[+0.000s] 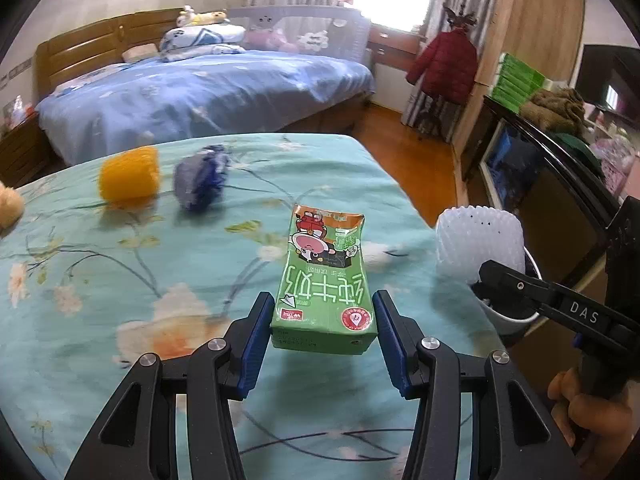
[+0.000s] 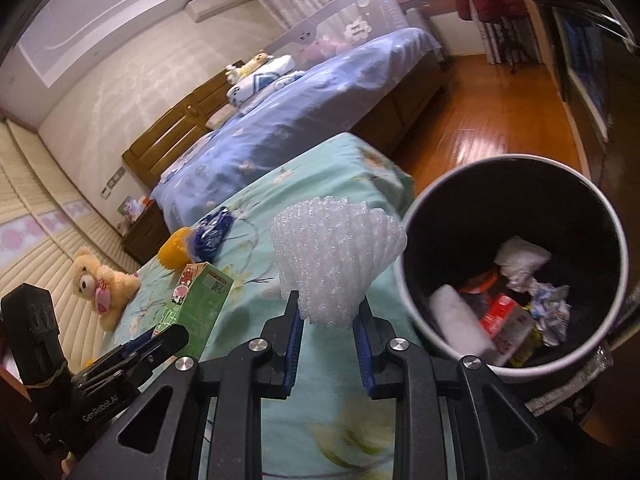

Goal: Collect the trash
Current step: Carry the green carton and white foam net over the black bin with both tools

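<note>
My left gripper (image 1: 324, 312) is shut on a green milk carton (image 1: 326, 276) and holds it over the floral table cloth (image 1: 120, 280). My right gripper (image 2: 329, 314) is shut on a white foam fruit net (image 2: 336, 264), held next to the rim of the black trash bin (image 2: 516, 208); the net also shows in the left wrist view (image 1: 478, 244). The bin holds crumpled paper (image 2: 524, 260) and a red wrapper (image 2: 504, 316). An orange foam net (image 1: 129, 178) and a blue wrapper (image 1: 202, 180) lie further back on the table. The carton shows in the right wrist view (image 2: 196, 300).
A teddy bear (image 2: 102, 284) sits at the table's left end. A bed with blue sheets (image 1: 208, 92) stands behind the table. A dark cabinet (image 1: 552, 184) lines the right side, with wooden floor (image 1: 408, 160) between. A red jacket (image 1: 444, 64) hangs by the wardrobe.
</note>
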Tool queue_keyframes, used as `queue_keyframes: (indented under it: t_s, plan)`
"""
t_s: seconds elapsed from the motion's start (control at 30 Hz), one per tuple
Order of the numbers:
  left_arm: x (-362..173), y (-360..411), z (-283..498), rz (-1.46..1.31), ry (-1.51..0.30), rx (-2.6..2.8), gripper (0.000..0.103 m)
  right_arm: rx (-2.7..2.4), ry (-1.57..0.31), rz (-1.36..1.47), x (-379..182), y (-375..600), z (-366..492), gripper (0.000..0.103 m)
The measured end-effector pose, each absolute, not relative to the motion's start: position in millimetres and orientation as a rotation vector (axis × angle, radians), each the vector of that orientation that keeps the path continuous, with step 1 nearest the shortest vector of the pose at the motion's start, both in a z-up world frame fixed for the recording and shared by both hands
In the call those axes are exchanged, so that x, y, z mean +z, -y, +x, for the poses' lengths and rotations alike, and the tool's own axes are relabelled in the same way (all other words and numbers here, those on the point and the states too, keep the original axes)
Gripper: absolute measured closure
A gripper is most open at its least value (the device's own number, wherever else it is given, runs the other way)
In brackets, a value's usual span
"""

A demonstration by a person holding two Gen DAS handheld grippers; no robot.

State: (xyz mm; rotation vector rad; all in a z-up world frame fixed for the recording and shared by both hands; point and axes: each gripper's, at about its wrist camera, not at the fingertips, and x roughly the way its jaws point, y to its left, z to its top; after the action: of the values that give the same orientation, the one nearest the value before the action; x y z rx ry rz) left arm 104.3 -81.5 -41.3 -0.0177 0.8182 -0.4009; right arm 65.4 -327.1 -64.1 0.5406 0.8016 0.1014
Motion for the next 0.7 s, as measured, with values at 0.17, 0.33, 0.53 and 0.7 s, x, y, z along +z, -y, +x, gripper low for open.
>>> queue_keyframes:
  t_s: [0.17,0.33,0.53,0.7]
  plan:
    - [-39,102,103,0.011,-0.818,-0.429,0.054,0.064,-0.788,0.564,-64,348,52,0.079]
    - [-36,121,102,0.030,-0.808,-0.452,0.054,0.037,-0.774,0.579,-62,364,44,0.079]
    - [-35,138,101,0.050,-0.798,-0.482,0.054,0.015,-0.759,0.585,-60,377,39,0.079]
    - [-36,150,103,0.057,-0.794,-0.505,0.054,-0.007,-0.754,0.587,-59,386,35,0.079]
